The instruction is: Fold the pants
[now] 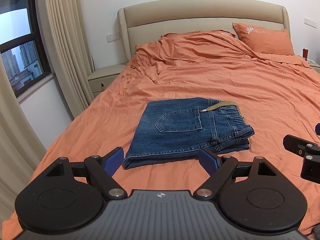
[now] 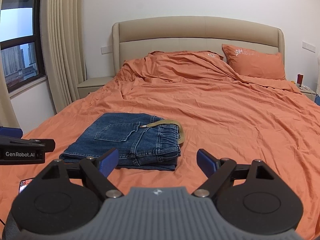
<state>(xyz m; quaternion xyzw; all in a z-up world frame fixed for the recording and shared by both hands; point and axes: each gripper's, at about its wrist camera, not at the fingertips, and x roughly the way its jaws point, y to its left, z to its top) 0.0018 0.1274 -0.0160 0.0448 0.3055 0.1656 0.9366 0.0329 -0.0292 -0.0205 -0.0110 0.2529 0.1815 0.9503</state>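
Note:
Blue denim pants (image 1: 180, 132) lie folded into a compact rectangle on the orange bed (image 1: 240, 92), back pocket up, with an olive belt (image 1: 222, 105) trailing from the waistband. My left gripper (image 1: 161, 160) hovers just in front of the pants' near edge, open, nothing between its blue pads. In the right wrist view the same pants (image 2: 124, 138) sit left of centre with the belt (image 2: 170, 125) on the right side. My right gripper (image 2: 157, 161) is open above the sheet near the pants' front right corner. Each gripper shows at the edge of the other's view.
The beige headboard (image 1: 200, 12) and an orange pillow (image 1: 266, 38) are at the far end. A beige nightstand (image 1: 104, 78), curtains (image 1: 62, 40) and a window (image 1: 18, 46) stand left. A phone (image 2: 26, 184) lies on the sheet at lower left in the right wrist view.

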